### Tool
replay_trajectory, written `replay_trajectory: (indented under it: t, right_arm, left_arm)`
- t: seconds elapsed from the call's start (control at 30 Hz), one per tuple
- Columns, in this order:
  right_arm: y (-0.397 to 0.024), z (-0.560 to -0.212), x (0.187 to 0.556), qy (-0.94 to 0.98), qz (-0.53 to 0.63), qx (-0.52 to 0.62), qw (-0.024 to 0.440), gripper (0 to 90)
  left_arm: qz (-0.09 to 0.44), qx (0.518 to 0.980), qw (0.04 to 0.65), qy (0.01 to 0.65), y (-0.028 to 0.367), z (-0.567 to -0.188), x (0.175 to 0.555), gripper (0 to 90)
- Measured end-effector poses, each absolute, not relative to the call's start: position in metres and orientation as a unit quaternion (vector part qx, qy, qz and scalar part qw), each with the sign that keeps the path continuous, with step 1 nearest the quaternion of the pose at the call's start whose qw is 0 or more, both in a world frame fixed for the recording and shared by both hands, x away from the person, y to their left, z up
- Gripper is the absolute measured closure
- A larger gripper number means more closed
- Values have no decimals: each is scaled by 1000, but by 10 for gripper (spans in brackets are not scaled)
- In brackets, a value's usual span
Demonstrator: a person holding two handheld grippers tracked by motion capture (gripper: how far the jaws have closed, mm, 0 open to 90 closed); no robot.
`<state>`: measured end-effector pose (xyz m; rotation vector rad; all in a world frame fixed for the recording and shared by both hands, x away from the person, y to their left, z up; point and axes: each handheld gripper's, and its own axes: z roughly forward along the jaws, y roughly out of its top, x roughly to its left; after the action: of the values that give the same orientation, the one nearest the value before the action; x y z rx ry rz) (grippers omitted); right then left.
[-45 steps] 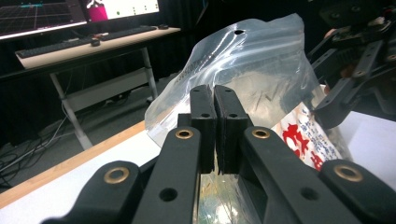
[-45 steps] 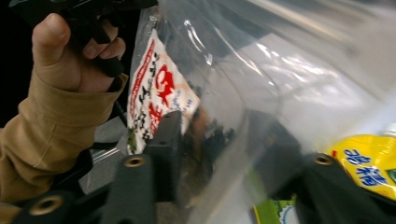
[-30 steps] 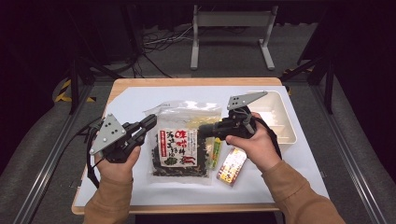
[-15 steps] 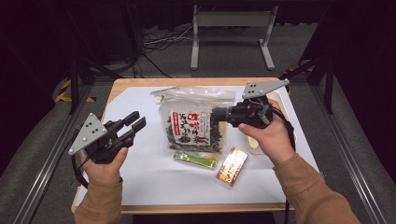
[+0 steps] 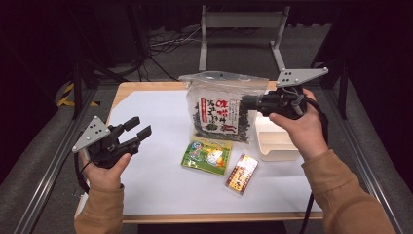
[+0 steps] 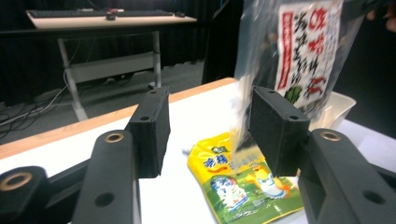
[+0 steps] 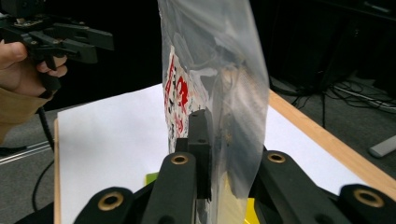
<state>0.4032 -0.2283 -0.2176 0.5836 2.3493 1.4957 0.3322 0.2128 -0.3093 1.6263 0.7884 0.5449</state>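
Here the right gripper point(image 5: 248, 103) is clamped on the right edge of a clear seaweed bag point(image 5: 221, 111) and holds it upright in the air above the far middle of the table point(image 5: 146, 200). In the right gripper view its 2 black jaws press on the plastic of the bag point(image 7: 219, 93) from both sides, with the red and white label turned to the left. The bag hangs free, well above the white sheet point(image 5: 160, 122) that covers the tabletop.

The left gripper point(image 5: 138, 132) is held over the left part of the table, well apart from the bag, and points toward the far right. Its jaws have just been opening and now stand apart with nothing between them. In the left gripper view the 2 pads point(image 6: 149, 130) frame a gap, and beyond it lies a yellow and green packet point(image 6: 243, 182) flat on the white sheet, with the bag point(image 6: 303, 51) hanging farther off at the upper right.

In the high view the yellow and green packet point(image 5: 207, 157) lies near the middle of the table, just below the hanging bag. A small red and yellow packet point(image 5: 242, 173) lies just to its right, nearer the person. A white tray point(image 5: 275, 144) sits at the right side of the table, under the right hand point(image 5: 299, 129).
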Motion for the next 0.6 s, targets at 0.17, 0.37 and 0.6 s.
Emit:
replay_trajectory:
  t: [0.17, 0.37, 0.6]
  right_arm:
    - [-244, -213, 409, 810, 520, 214, 167, 814]
    - [-256, -208, 416, 812, 513, 209, 183, 814]
    - [-270, -203, 423, 807, 510, 220, 202, 813]
  left_arm:
    - [232, 707, 571, 347, 214, -314, 336, 451]
    - [215, 713, 566, 354, 215, -319, 342, 453]
    - [209, 718, 554, 366, 219, -325, 346, 436]
